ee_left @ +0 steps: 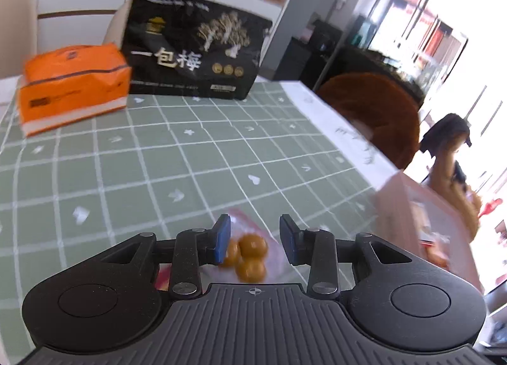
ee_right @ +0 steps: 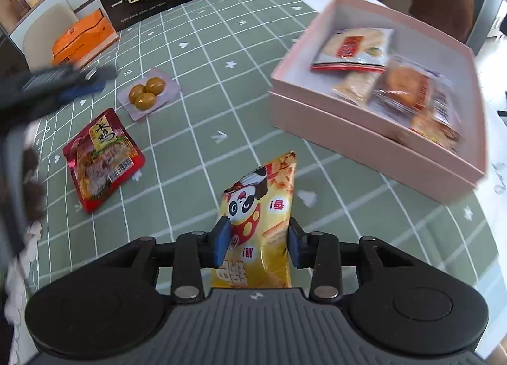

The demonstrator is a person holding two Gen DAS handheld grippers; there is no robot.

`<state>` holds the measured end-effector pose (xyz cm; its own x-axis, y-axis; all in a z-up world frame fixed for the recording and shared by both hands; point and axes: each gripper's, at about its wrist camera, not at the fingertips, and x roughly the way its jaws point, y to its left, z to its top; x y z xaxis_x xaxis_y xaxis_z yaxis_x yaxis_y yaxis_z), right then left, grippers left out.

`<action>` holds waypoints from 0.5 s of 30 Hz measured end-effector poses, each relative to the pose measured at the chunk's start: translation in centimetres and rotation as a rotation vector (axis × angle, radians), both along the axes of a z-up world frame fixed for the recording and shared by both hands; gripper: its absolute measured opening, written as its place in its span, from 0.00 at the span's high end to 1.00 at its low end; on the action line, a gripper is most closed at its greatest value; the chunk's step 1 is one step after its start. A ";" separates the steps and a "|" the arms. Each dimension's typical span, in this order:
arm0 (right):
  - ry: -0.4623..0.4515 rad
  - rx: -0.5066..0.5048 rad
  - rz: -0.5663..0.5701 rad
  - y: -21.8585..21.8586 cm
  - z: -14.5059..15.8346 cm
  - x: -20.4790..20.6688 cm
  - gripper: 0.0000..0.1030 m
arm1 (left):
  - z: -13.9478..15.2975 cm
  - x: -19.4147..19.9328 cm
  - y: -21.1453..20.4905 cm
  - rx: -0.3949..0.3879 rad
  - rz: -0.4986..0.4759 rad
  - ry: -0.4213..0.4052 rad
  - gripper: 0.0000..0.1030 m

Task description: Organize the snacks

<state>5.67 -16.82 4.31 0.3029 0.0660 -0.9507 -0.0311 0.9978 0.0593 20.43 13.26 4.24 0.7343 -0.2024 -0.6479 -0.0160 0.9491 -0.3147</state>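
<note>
Right wrist view: the right gripper [ee_right: 258,243] has its blue pads pressed on either side of a yellow panda snack bag [ee_right: 259,222], which stands upright on the green checked surface [ee_right: 196,111] near the pink box [ee_right: 364,133] of snacks. A red packet [ee_right: 101,159] lies to the left. The left gripper [ee_left: 255,240] hangs with jaws apart above a clear pack of brown eggs [ee_left: 248,252], not gripping it.

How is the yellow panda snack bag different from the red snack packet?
The yellow panda bag sits between the pads of the right claw; the red packet lies flat on the green tablecloth, untouched. The panda bag is yellow with a cartoon panda; the red packet has a barcode sticker. Both are sealed snacks still outside the pink box.
</note>
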 end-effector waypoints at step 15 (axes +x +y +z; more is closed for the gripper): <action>-0.093 -0.066 -0.020 -3.6 0.4 -7.5 0.54 | -3.1 -7.1 -7.5 0.226 -0.304 0.050 0.61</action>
<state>-1.87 -20.41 4.71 0.3907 -0.0031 -0.9205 -0.0137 0.9999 -0.0092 13.37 5.78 1.13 0.6292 -0.2547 -0.7344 0.2673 0.9581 -0.1033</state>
